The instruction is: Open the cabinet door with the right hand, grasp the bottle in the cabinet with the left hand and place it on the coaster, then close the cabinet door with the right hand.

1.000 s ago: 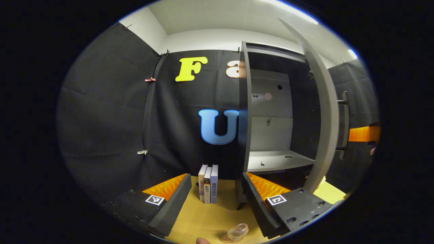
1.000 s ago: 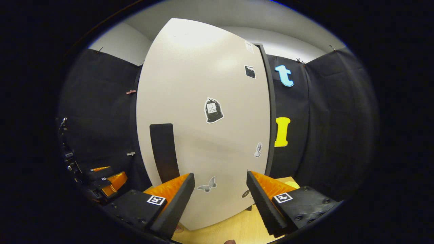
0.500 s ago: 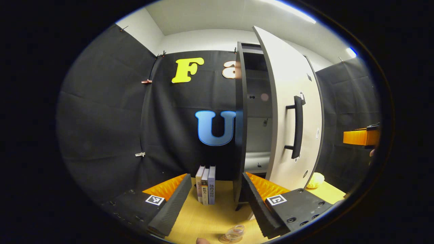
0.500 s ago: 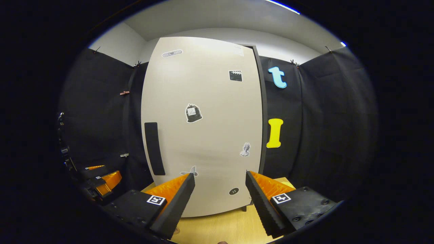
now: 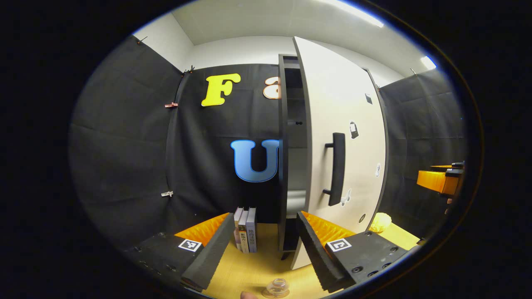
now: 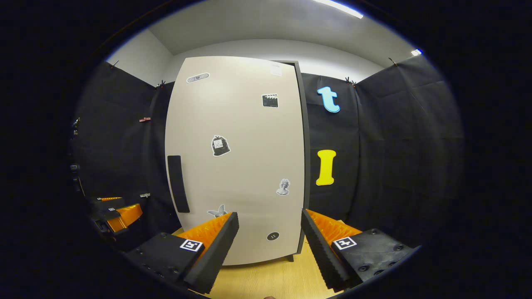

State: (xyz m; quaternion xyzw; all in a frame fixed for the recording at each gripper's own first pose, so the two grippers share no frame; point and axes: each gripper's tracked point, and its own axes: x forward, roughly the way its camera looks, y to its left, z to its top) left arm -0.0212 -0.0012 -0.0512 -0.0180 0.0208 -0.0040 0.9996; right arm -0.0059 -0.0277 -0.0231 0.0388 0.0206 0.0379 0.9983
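While your left gripper [image 5: 262, 245] held its jaws apart and empty, the bottle [image 5: 277, 286] stood on the coaster [image 5: 270, 295] on the table [image 5: 253, 265] just below them. Your right gripper [image 6: 268, 245] also had its jaws apart, facing the cabinet door [image 6: 237, 166], which stood slightly ajar. Books [image 5: 245, 230] stood left of the cabinet [image 5: 284, 166].

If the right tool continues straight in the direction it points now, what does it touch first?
Most likely the cabinet door: the open right tool faces its lower front panel squarely, with nothing between. How far away it is, I cannot tell.
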